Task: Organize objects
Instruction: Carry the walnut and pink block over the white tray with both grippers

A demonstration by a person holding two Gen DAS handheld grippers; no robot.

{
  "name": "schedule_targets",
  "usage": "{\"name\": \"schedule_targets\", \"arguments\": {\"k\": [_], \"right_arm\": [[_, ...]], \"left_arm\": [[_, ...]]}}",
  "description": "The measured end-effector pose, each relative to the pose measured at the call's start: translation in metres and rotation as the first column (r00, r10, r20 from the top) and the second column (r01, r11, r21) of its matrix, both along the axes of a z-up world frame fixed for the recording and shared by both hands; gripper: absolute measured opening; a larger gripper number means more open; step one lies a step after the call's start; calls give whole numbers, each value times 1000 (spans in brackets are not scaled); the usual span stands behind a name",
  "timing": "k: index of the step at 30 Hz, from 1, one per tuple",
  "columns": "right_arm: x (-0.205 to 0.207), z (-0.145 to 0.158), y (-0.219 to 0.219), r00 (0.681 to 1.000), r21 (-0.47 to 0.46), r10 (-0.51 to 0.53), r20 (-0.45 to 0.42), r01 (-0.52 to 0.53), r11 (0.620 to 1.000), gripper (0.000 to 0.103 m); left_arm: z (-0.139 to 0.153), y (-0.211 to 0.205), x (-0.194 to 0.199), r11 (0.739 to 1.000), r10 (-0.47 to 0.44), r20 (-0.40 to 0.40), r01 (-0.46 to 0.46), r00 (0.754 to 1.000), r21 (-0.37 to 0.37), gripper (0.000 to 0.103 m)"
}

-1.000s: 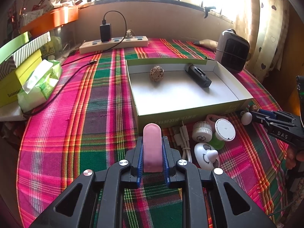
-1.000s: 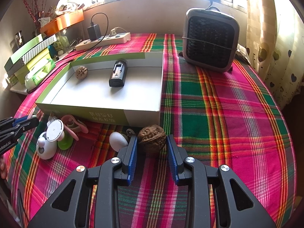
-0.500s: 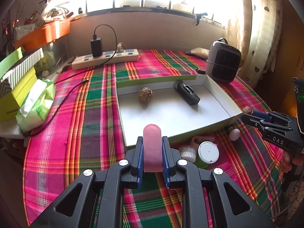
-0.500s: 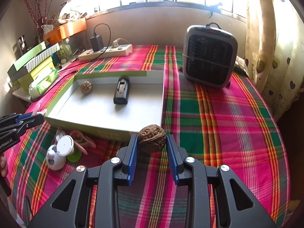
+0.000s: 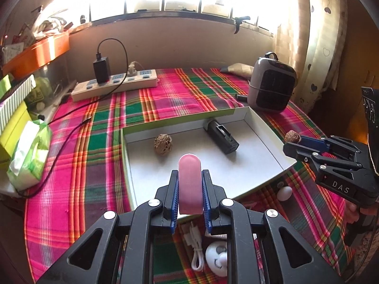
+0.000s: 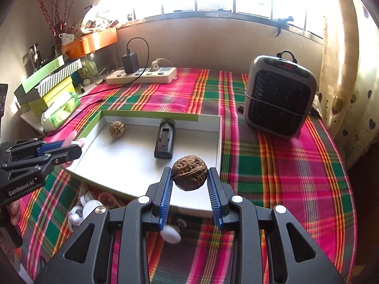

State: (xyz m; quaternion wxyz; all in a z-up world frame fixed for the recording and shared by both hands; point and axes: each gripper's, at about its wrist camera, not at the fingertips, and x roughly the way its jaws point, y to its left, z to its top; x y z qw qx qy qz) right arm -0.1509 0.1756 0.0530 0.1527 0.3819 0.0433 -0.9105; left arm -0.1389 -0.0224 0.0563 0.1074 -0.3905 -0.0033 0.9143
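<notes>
My left gripper (image 5: 190, 177) is shut on a flat pink rounded piece (image 5: 190, 184), held over the near edge of a shallow white box with a green rim (image 5: 180, 123). My right gripper (image 6: 189, 172) is shut on a brown walnut (image 6: 189, 172), held above the box's near right corner (image 6: 219, 142). Inside the box lie a second walnut (image 5: 163, 144) and a black rectangular device (image 5: 221, 137). Each gripper shows at the side of the other's view: the right gripper (image 5: 292, 139) with its walnut, the left gripper (image 6: 71, 146) with the pink piece.
On the plaid cloth in front of the box lie a white cable (image 5: 195, 248), a white round toy (image 5: 216, 258), a small white egg shape (image 5: 285, 193) and other small items. A grey heater (image 6: 279, 99), a power strip (image 5: 116, 85), tissues (image 5: 28, 153) and stacked boxes (image 6: 47, 82) ring the table.
Both grippers have risen off the cloth with their loads and moved forward over the box's near edge. The small items in front of the box now lie below and behind the fingers.
</notes>
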Motion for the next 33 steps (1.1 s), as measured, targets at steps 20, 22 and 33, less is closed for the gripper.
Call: {"name": "schedule_targets", "arguments": {"k": [20,22,33], "right_arm": [[-73,-19,-19,997,29,23,68,-25,999,31],[-79,-23,-22,996,31,26,80,-29,999,31],[-99,-36,-28,994,53,30,109,-36,998,31]], "left_arm": [[-22,24,-71,999,-51,78,51,996,-3,16],[-26,23,-78,999,-45,93,45,995,-2,16],[-37,25,-97,999,-36,121,37,992,-2,16]]}}
